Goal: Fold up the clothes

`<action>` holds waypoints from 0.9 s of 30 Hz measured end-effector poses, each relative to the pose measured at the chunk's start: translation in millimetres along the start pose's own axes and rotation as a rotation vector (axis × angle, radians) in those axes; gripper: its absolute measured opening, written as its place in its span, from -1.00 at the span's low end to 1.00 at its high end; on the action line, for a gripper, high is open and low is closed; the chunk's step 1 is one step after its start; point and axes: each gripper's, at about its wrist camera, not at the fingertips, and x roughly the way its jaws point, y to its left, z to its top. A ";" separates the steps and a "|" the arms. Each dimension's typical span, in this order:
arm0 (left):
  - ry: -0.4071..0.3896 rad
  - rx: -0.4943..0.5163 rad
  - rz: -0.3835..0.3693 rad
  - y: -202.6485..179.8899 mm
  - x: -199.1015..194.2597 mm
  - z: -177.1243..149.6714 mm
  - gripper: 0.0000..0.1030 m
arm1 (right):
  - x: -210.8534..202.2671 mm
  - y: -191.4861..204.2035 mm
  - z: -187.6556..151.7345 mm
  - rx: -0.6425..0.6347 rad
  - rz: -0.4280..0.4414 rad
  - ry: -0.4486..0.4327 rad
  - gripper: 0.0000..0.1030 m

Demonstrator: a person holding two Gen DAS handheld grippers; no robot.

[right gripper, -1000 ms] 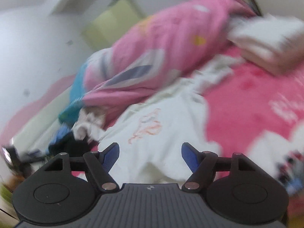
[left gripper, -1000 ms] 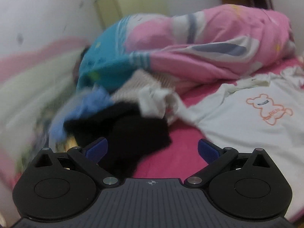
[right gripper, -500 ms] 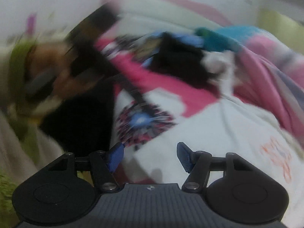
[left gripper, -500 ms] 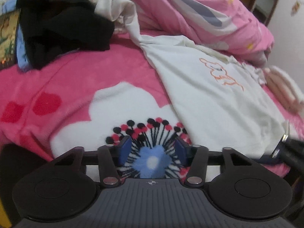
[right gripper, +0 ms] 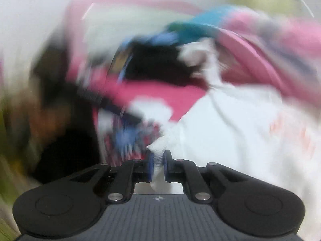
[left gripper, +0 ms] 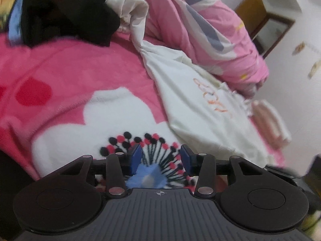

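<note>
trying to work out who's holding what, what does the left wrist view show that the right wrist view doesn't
Only the left wrist view shows the left gripper, open above the flower print with nothing between its pads, and a folded pale stack by the wall. Only the right wrist view, heavily blurred, shows the right gripper shut on an edge of the white t-shirt. Both show the t-shirt, the pink blanket, the black garment and the pink duvet.
</note>
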 end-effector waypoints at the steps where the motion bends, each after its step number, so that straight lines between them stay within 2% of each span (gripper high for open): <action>1: 0.003 -0.039 -0.031 4.1 1.7 2.9 -0.06 | -7.6 -17.3 4.5 0.144 0.048 -0.037 -0.81; 4: 0.022 -0.135 -0.121 11.4 9.4 9.7 -0.01 | -14.7 -60.3 -3.8 0.496 0.212 -0.135 -0.81; 7: 0.050 -0.195 -0.183 13.1 19.0 14.5 0.04 | -15.4 -84.9 -16.0 0.711 0.341 -0.212 -0.80; 13: 0.107 -0.313 -0.307 15.1 38.8 21.8 0.05 | -10.1 -108.2 -34.0 0.888 0.444 -0.270 -0.80; 18: 0.159 -0.358 -0.384 4.4 55.8 10.7 0.05 | 0.2 -104.6 -43.9 0.921 0.448 -0.244 -0.80; 20: 0.158 -0.325 -0.380 -2.9 56.5 2.4 0.05 | 2.4 -105.0 -48.2 0.926 0.428 -0.227 -0.80; 21: 0.149 -0.277 -0.373 -8.9 54.0 -2.0 0.05 | 4.0 -105.0 -49.7 0.924 0.414 -0.219 -0.80; 27: 0.095 0.162 -0.277 -65.1 30.7 -35.1 0.05 | 3.4 -104.5 -54.5 0.918 0.363 -0.178 -0.80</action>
